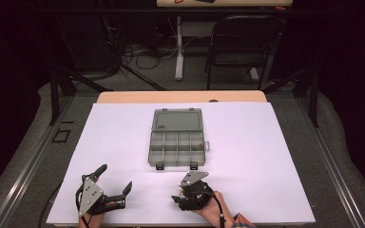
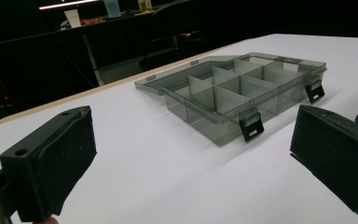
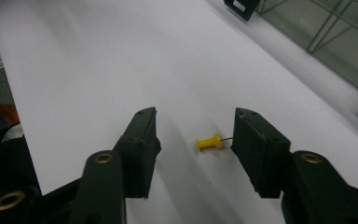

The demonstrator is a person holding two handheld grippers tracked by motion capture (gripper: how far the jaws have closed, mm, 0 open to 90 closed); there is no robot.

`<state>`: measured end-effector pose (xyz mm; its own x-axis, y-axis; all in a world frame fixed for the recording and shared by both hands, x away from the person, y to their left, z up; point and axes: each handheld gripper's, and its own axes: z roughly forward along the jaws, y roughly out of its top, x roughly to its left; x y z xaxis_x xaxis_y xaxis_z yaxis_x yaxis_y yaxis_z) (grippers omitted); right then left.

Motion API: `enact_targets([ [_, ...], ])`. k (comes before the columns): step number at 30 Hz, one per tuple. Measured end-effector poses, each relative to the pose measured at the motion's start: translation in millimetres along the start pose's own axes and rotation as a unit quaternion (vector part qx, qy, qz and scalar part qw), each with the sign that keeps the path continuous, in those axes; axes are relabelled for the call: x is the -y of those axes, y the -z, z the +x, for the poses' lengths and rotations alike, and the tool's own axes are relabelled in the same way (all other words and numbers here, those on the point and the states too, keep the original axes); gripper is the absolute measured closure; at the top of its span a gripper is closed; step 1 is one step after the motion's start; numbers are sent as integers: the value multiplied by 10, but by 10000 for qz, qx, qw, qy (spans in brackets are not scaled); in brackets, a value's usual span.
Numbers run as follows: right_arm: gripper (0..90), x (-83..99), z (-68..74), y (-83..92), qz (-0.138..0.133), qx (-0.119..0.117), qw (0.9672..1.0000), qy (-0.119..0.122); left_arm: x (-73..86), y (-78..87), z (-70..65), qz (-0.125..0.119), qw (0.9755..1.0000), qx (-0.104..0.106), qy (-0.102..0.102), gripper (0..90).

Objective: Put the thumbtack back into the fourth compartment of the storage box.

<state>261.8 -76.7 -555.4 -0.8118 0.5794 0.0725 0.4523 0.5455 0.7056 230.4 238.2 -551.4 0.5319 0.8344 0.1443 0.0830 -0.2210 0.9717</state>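
Had right gripper lower centre, jaws apart around small yellow plastic push pin, needle tip at one pad; left gripper gaped wide, empty.

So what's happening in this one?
A person works two claws over a white table. The right claw is down around a yellow push pin lying on the table, with the pin between its jaws but not yet pinched. The left claw is open nearby. A clear compartment box sits open ahead.
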Motion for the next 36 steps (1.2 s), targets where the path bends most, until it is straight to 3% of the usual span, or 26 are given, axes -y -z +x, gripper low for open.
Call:
enact_targets([
  [10,652,-11,-33,-57,3,181,9998,-91,2,10,4,-9,10000,-5,5,1],
  [11,705,-9,-44,-56,-6,208,9997,-83,1,9,3,-14,10000,-4,0,1],
  [14,755,-7,-71,-50,2,182,9998,-112,4,4,5,6,10000,-3,15,1],
  [21,756,-15,-155,-31,97,-40,9999,-27,1,14,5,-6,10000,4,4,1],
  [24,679,-20,-173,-14,174,-71,9998,9,3,8,4,0,10000,-1,3,1],
  [29,635,-27,-200,35,223,59,9997,82,6,20,10,-1,10000,-9,23,1],
  [33,677,-36,-191,67,220,172,9996,56,3,18,7,-2,10000,-14,12,1],
  [35,692,-38,-183,81,190,235,9995,-22,4,13,6,1,10000,-13,11,1],
  [36,692,-43,-175,95,140,223,9995,-174,5,13,7,9,10000,-13,14,1],
])
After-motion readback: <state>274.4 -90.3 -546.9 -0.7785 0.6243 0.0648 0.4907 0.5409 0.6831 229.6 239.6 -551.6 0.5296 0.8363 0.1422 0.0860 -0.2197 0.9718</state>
